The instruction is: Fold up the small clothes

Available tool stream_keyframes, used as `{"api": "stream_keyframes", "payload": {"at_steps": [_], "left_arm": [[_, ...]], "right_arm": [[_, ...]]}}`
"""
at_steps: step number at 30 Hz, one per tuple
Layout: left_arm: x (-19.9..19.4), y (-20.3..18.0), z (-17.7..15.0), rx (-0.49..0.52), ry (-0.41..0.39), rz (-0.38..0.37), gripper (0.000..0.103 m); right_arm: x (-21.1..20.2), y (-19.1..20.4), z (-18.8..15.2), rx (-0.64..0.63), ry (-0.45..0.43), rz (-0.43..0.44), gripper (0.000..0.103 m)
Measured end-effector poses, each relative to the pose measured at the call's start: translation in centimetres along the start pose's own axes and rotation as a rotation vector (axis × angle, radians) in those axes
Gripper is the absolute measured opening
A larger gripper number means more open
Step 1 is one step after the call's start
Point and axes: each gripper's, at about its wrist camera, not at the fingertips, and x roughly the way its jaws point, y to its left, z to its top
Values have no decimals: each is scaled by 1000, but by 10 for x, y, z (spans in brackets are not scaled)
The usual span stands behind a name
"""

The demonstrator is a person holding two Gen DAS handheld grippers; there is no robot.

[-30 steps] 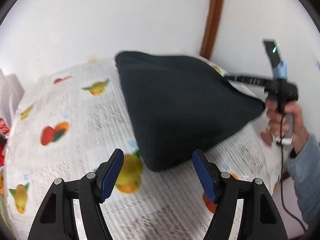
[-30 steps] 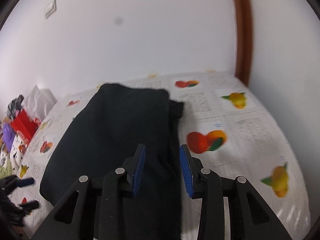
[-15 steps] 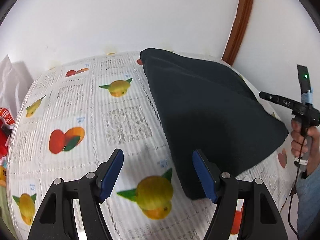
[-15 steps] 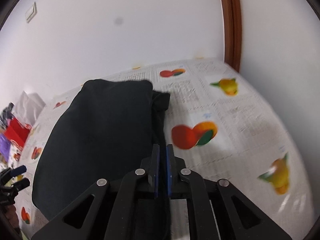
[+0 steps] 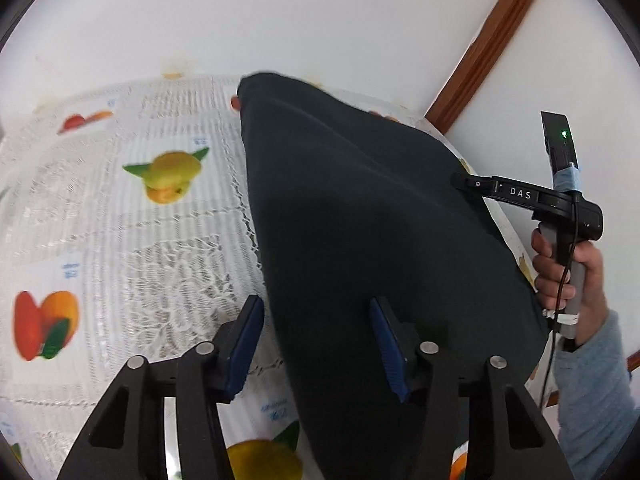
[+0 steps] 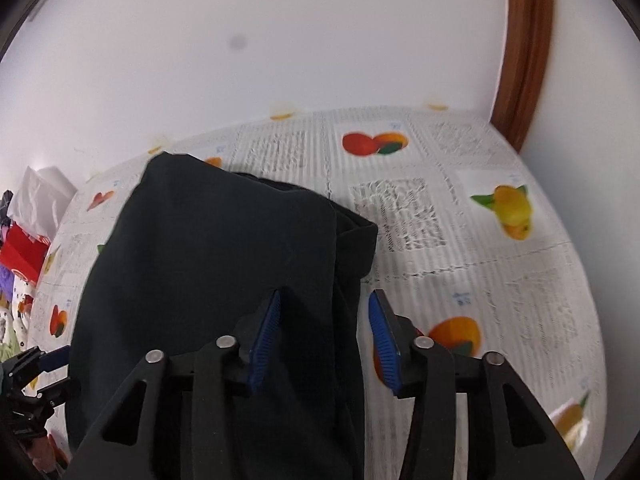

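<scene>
2 spread tools (image 5: 316, 340) (image 6: 324, 332) over dark garment (image 5: 360, 220)

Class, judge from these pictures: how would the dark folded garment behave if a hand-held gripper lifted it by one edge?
The dark garment would probably sag and unfold: its layers already lie loosely offset. It looks soft and thin, so likely light. On the lacy fruit-print tablecloth, a push would probably bunch it rather than slide it whole.

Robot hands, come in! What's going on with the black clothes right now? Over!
Left gripper open over garment's edge. Right gripper open, astride its other edge. Dark garment lies folded on the fruit-print tablecloth. Nothing in the way.
</scene>
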Motion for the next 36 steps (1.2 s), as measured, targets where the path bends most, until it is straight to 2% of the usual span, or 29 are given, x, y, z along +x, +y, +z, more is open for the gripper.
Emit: {"api": "stream_keyframes", "payload": {"at_steps": [1, 3, 5, 7, 9, 13, 16, 19, 21, 23, 27, 28, 29, 30, 31, 32, 35, 36], "left_arm": [[4, 1, 1, -16, 9, -11, 45], [5, 4, 2, -31, -2, -7, 29], [1, 8, 2, -39, -15, -17, 23], [-4, 14, 1, -52, -12, -36, 22], [-9, 21, -2, -59, -15, -23, 22], [-21, 33, -7, -66, -38, 35, 22], [-23, 37, -8, -73, -36, 19, 22], [-22, 27, -9, -31, -43, 38, 23], [-20, 18, -9, 0, -50, 72, 23], [-19, 13, -7, 27, -46, 103, 25], [-25, 4, -8, 85, -66, 159, 28], [-29, 3, -8, 94, -78, 166, 28], [-35, 6, -7, 90, -87, 159, 34], [-37, 6, -7, 82, -92, 149, 44], [-38, 8, -7, 70, -97, 133, 49], [-38, 10, -6, 57, -100, 112, 52], [-37, 9, -5, 51, -88, 110, 52], [-36, 8, -7, 50, -76, 111, 52]], "right_arm": [[3, -1, 1, 7, 1, 62, 4], [3, 1, 2, -7, -22, 77, 5], [3, 9, 4, -42, -51, 89, 4], [5, 17, 8, -41, -64, 141, 4], [9, 32, 15, -48, -81, 197, 4], [13, 58, 25, -76, -88, 195, 3], [-5, 48, 28, -60, -143, 215, 3], [-14, 27, 24, -40, -164, 205, 3], [1, 19, 20, -14, -118, 177, 3], [17, 21, 15, -25, -66, 133, 3], [7, 23, 20, -37, -81, 131, 6], [4, 23, 22, -36, -90, 128, 10], [3, 24, 26, -36, -96, 119, 18], [5, 25, 31, -34, -99, 108, 22], [11, 26, 37, -29, -92, 98, 29], [19, 27, 41, -21, -78, 93, 31], [45, 27, 53, 26, 0, 144, 28], [52, 26, 56, 37, 12, 163, 18]]}}
